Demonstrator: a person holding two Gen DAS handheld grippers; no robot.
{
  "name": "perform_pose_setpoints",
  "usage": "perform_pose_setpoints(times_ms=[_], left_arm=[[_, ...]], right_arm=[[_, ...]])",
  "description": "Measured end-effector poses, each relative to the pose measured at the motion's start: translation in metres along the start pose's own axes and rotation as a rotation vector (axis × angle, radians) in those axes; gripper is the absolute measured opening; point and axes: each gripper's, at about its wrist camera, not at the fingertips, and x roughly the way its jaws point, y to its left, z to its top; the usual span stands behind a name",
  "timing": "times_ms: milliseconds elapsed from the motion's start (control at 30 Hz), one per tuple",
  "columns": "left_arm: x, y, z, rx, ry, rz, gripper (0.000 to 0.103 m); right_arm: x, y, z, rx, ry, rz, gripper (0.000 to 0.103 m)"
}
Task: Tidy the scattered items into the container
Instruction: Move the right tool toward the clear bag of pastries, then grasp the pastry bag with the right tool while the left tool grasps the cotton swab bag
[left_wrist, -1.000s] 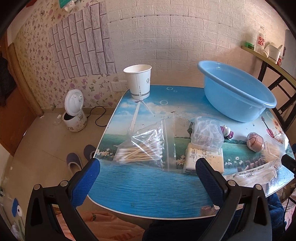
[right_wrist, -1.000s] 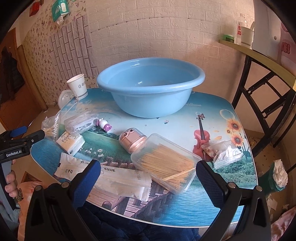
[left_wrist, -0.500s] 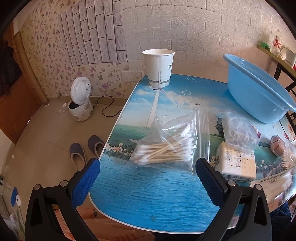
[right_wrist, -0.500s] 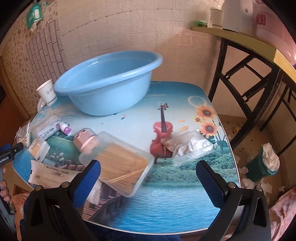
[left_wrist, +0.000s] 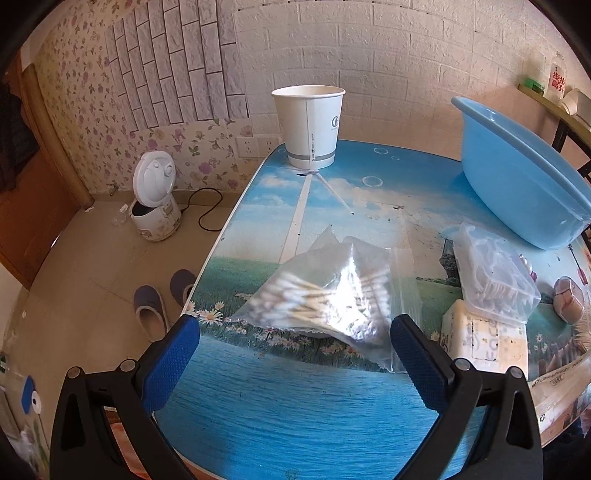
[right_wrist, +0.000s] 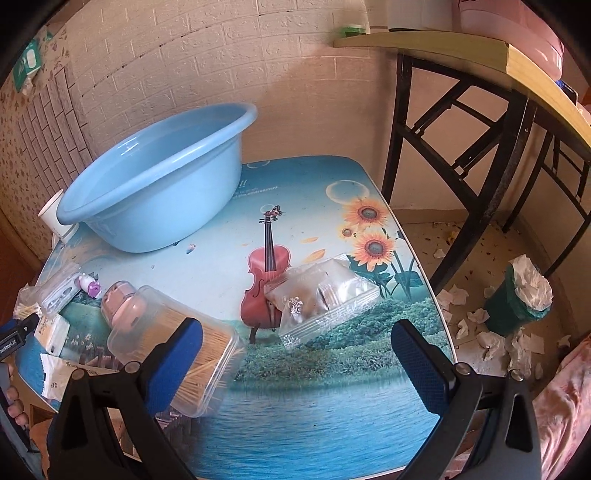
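A blue basin (left_wrist: 517, 177) (right_wrist: 155, 184) stands at the back of the picture-printed table. My left gripper (left_wrist: 295, 354) is open and empty, just short of a clear zip bag of cotton swabs (left_wrist: 325, 299). My right gripper (right_wrist: 295, 358) is open and empty, just short of a small clear packet (right_wrist: 321, 295) lying on the violin print. A clear box of toothpicks (right_wrist: 177, 347) lies by its left finger. A clear box of floss picks (left_wrist: 491, 273), a white tissue pack (left_wrist: 484, 339) and a pink holder (right_wrist: 118, 299) lie between.
A white paper cup (left_wrist: 310, 125) stands at the table's far left corner. A long paper packet (right_wrist: 74, 369) lies at the front edge. A rice cooker (left_wrist: 155, 206) and slippers (left_wrist: 151, 310) are on the floor left; a full bin (right_wrist: 517, 299) and a black-framed shelf (right_wrist: 461, 147) right.
My left gripper has moved forward and left toward the cotton swab bag. My right gripper has swung right, bringing the small clear packet between its fingers. Both stay open.
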Motion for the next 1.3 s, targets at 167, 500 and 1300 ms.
perform_pose_setpoints(times_ms=[167,500,1300], left_arm=[[0.000,-0.002,0.005,0.012,-0.008,0.004,0.103],[0.003,-0.010,0.010,0.024,-0.003,-0.016,0.103],[0.023,-0.015,0.017,-0.009,0.043,-0.032,0.103]], right_arm=[[-0.003,-0.005,0.010,-0.014,-0.025,-0.007,0.100],[0.011,-0.023,0.017,-0.042,0.009,-0.010,0.090],[0.041,-0.019,0.015,-0.119,0.051,0.039,0.081]])
